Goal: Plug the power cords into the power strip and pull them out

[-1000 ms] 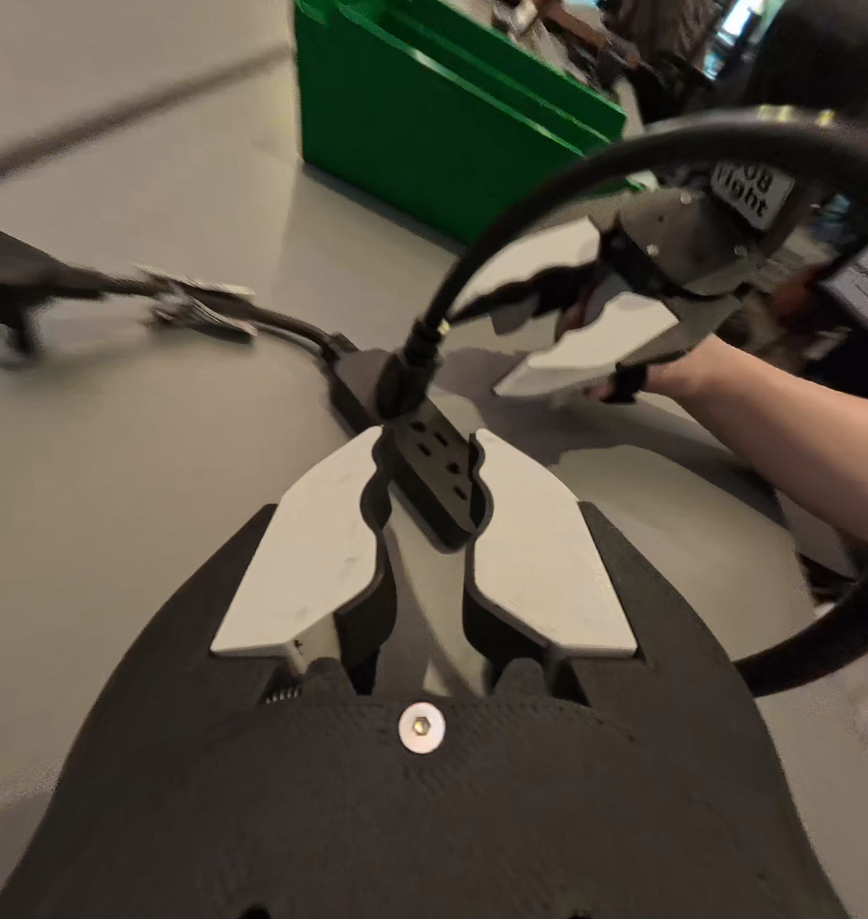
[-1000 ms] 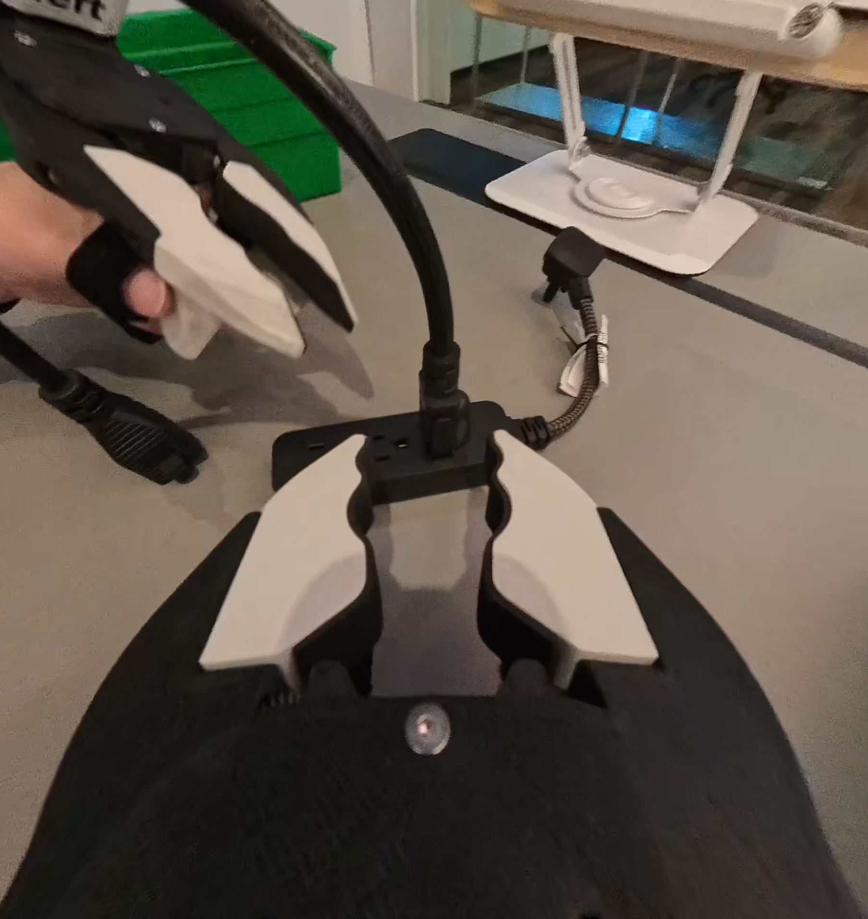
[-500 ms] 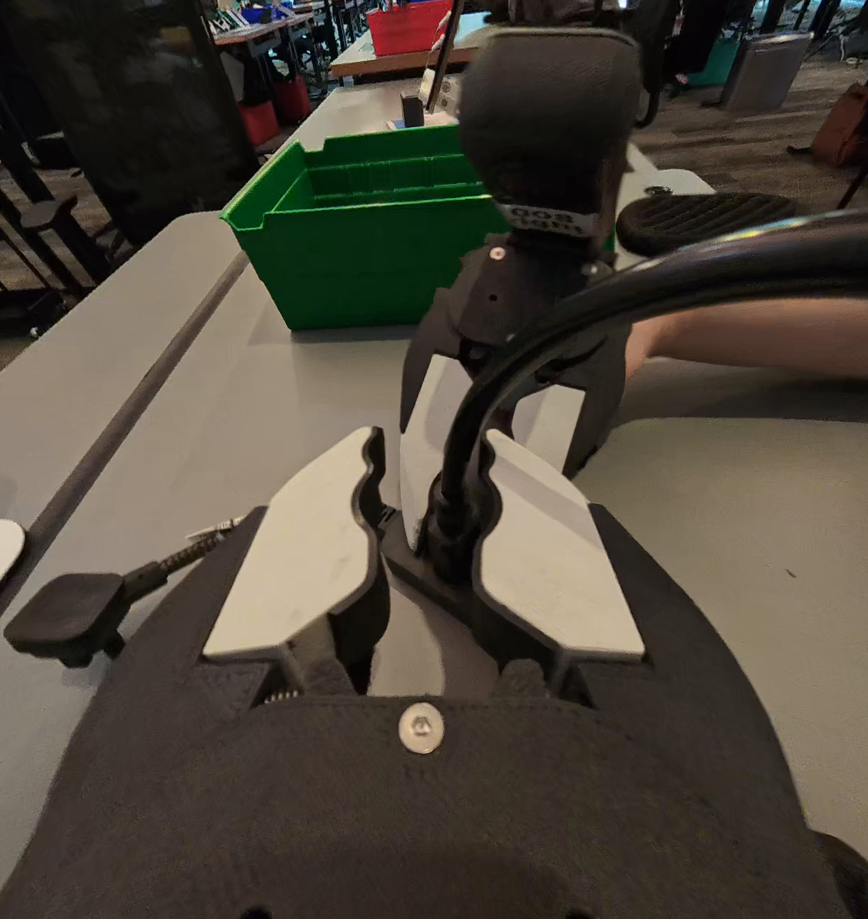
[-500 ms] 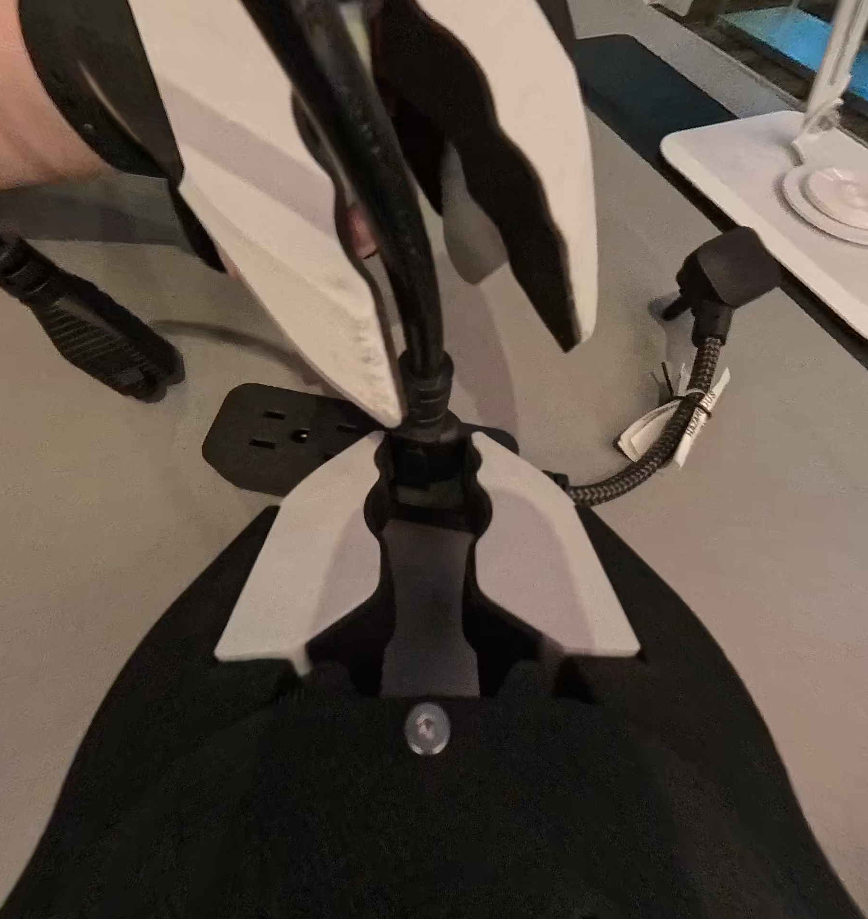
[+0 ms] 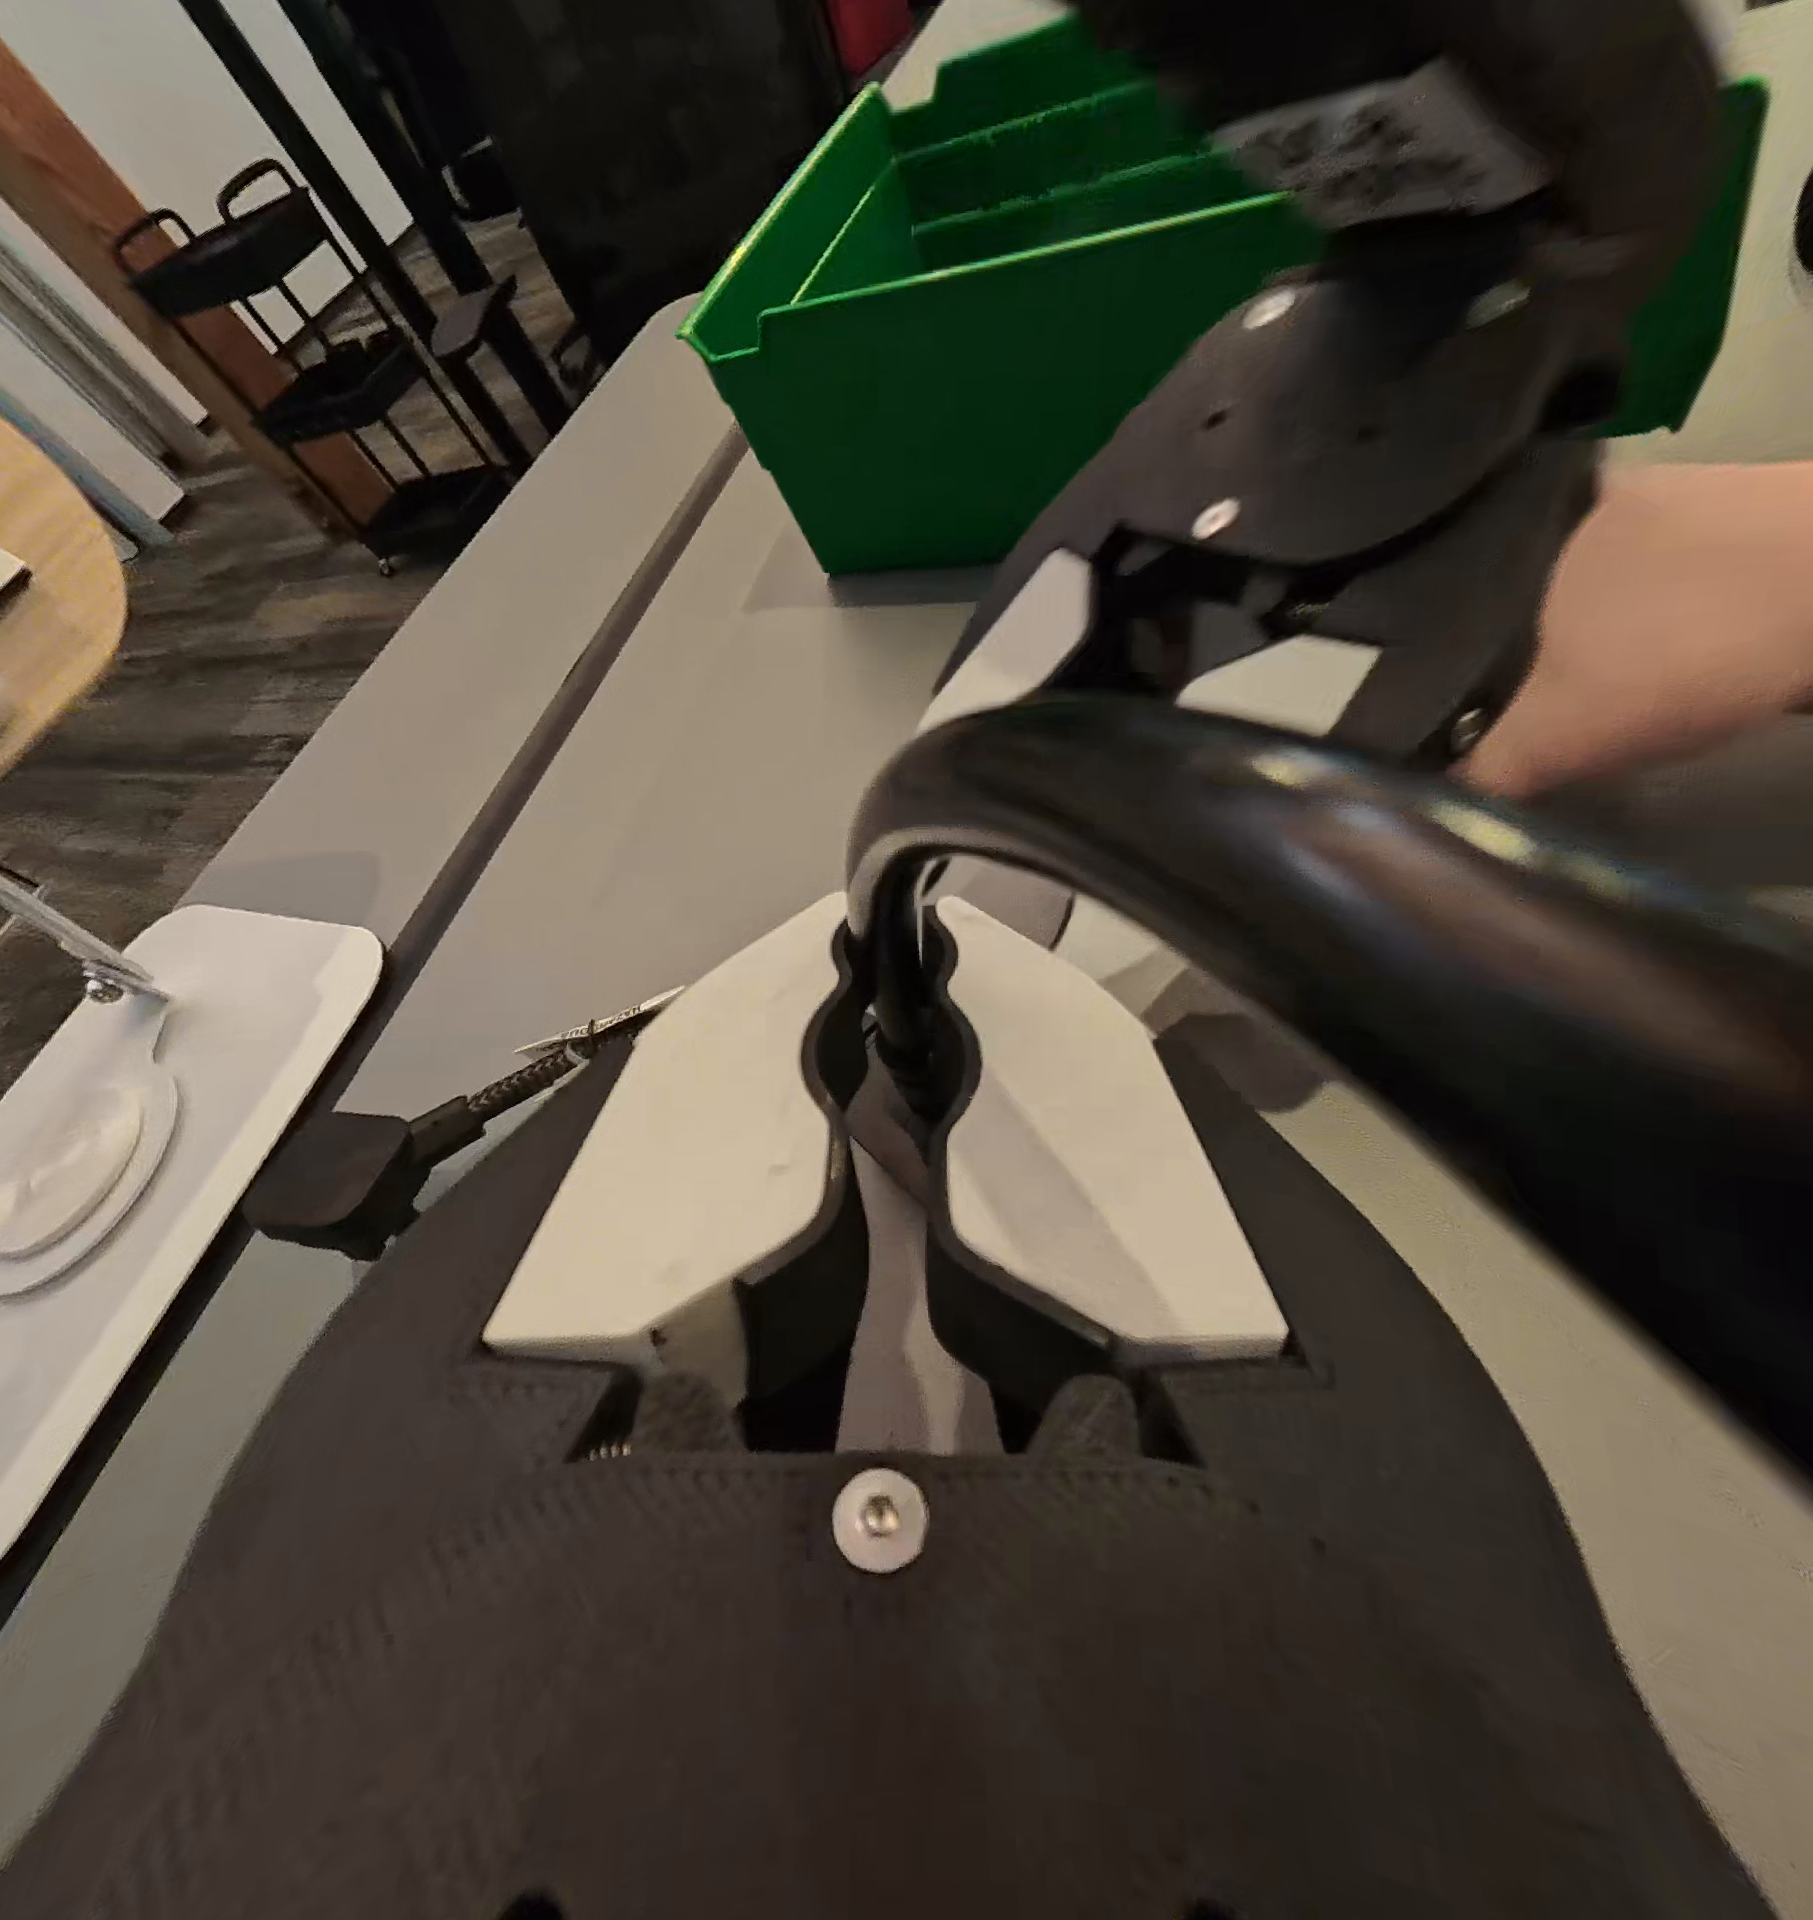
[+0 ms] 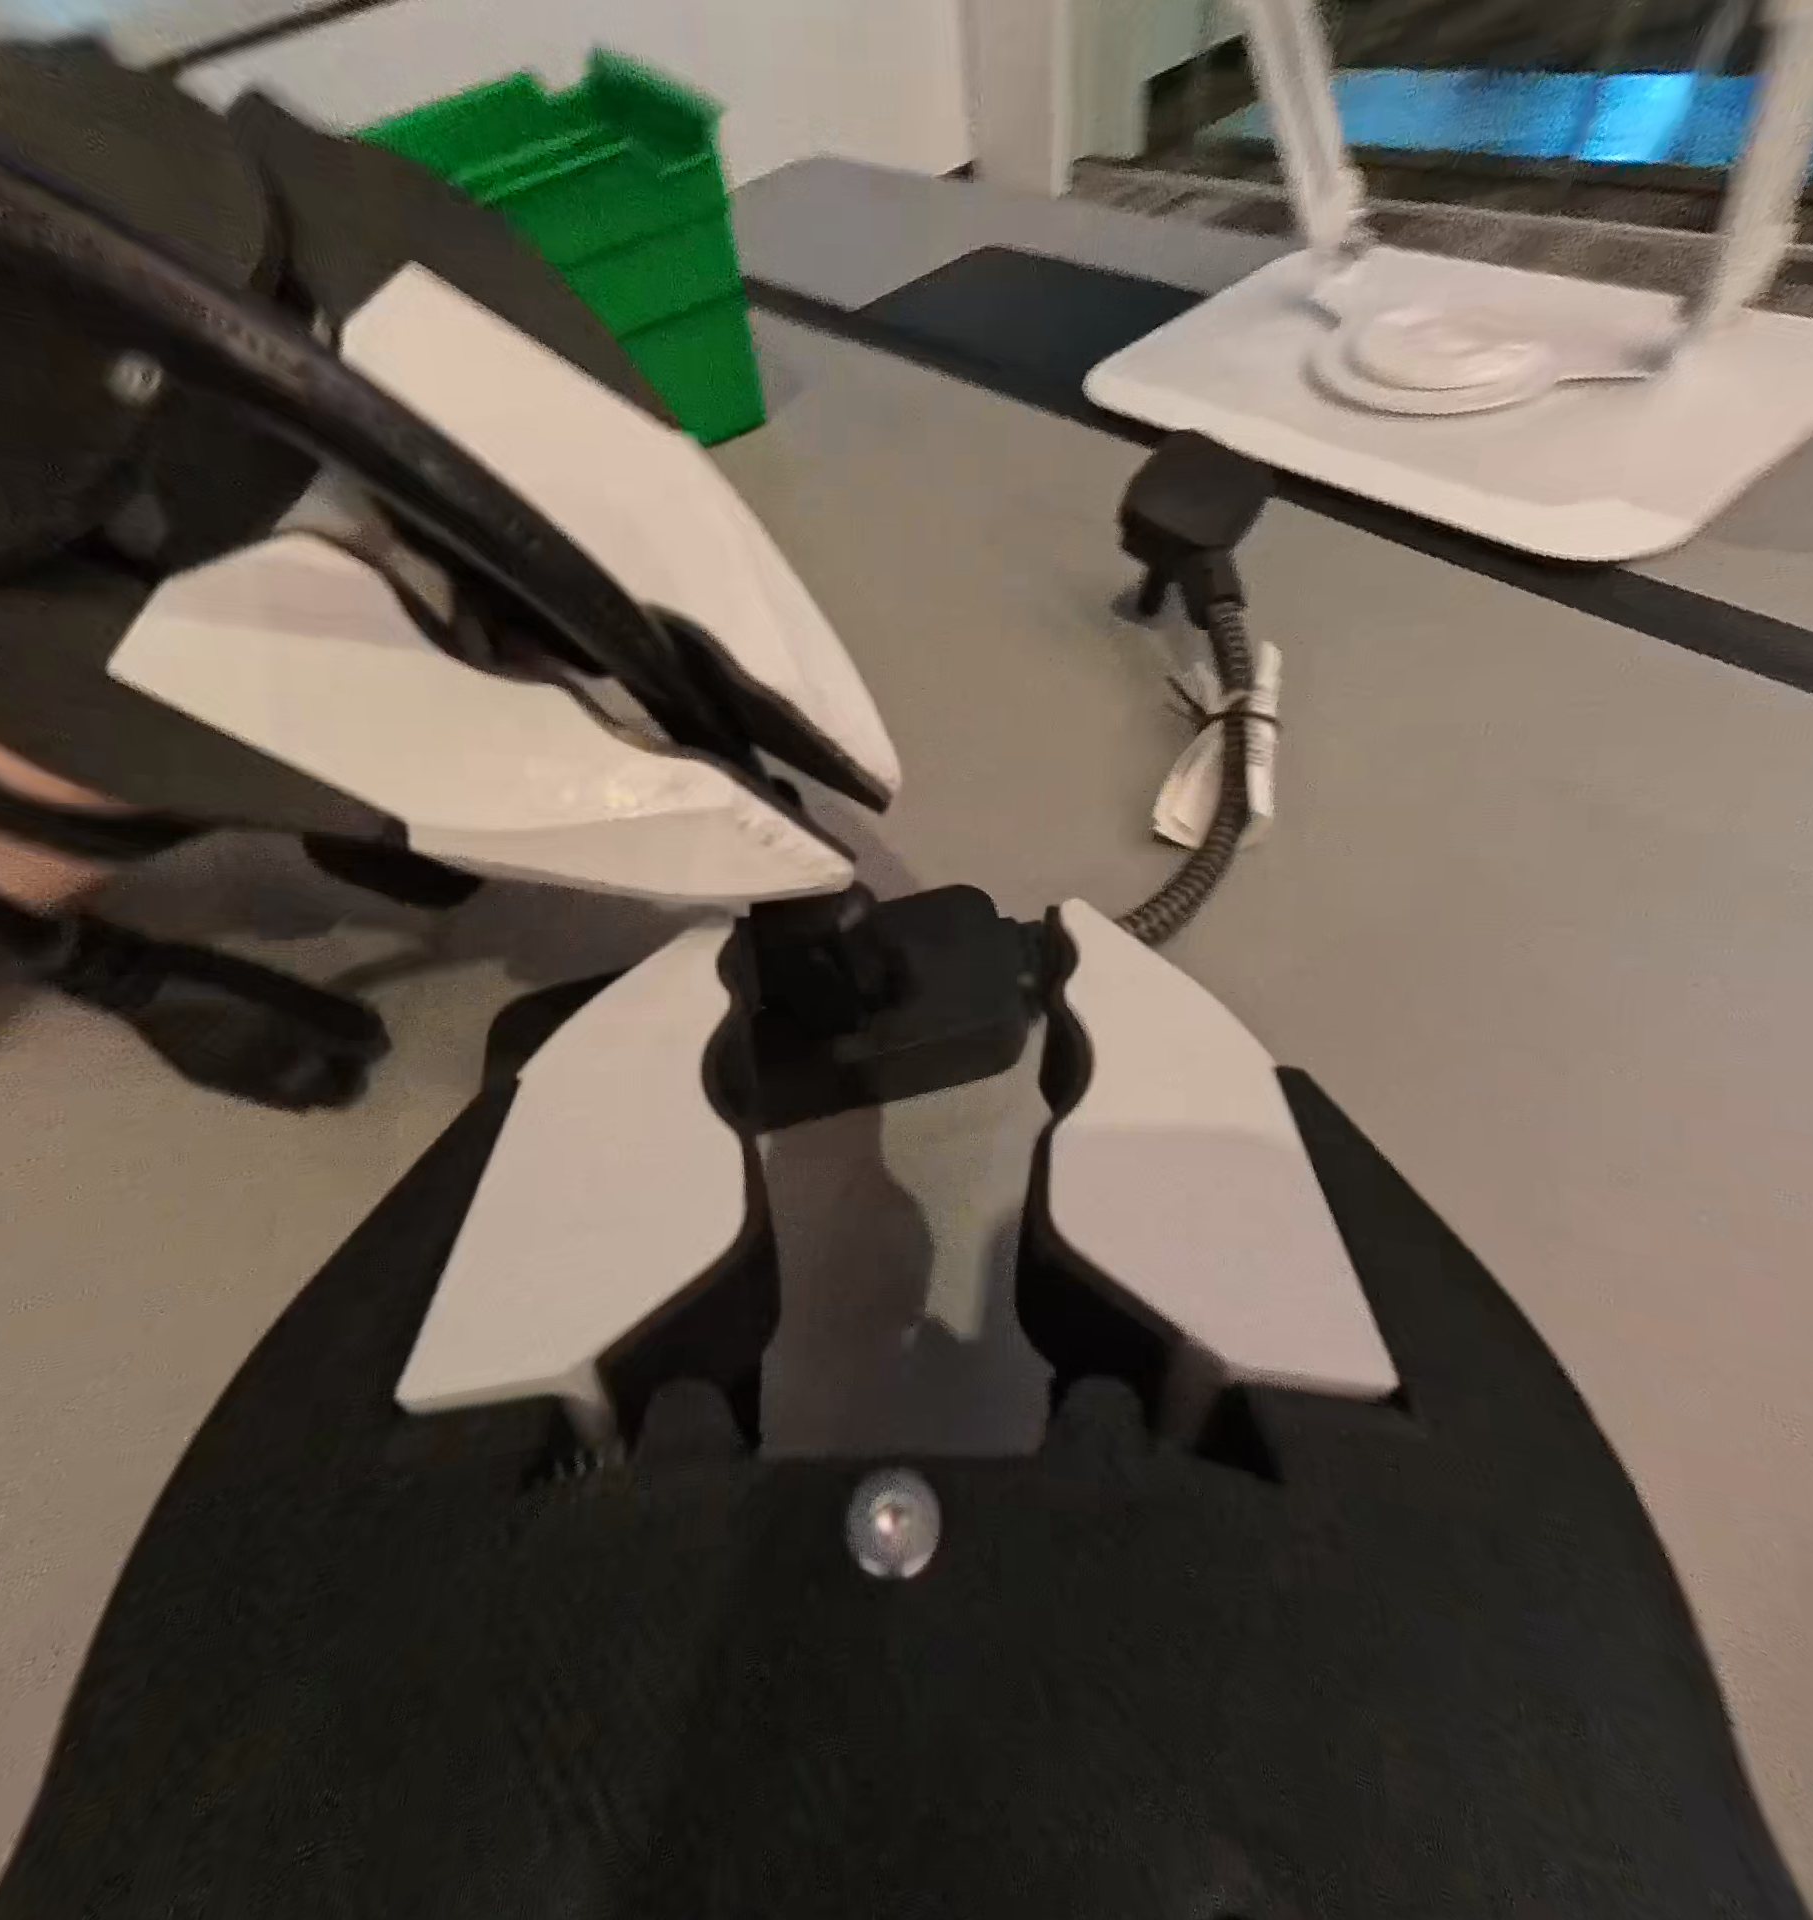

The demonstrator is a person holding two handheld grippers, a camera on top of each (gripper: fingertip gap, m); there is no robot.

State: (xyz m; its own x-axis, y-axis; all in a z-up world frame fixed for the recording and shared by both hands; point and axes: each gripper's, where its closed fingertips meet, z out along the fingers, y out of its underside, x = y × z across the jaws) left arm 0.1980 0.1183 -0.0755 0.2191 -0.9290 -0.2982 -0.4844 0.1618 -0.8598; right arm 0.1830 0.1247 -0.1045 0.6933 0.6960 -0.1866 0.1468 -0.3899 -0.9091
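Observation:
The black power strip [image 6: 923, 997] lies on the grey table between the fingers of my right gripper [image 6: 886, 925], which is shut on it. A thick black power cord [image 5: 1297, 831] arcs over from the right and drops between the fingers of my left gripper [image 5: 891, 925], which is shut on it just above its plug. In the right wrist view the left gripper [image 6: 866, 831] comes in from the left, with the cord [image 6: 362, 436] along it and its tips at the strip's top face. Blur hides whether the plug is seated.
A green bin [image 5: 943, 343] stands at the back. A white lamp base [image 6: 1484, 426] sits on a neighbouring surface. The strip's braided cable [image 6: 1219, 790] ends in a loose black plug [image 6: 1188, 509]. Another black plug [image 6: 247, 1039] lies on the table at left. Left and right tips are no more than a few centimetres apart.
My left gripper has swung from beside the strip to over the plugged-in cord and closed on it. My right gripper has stayed clamped on the strip, which looks tilted now.

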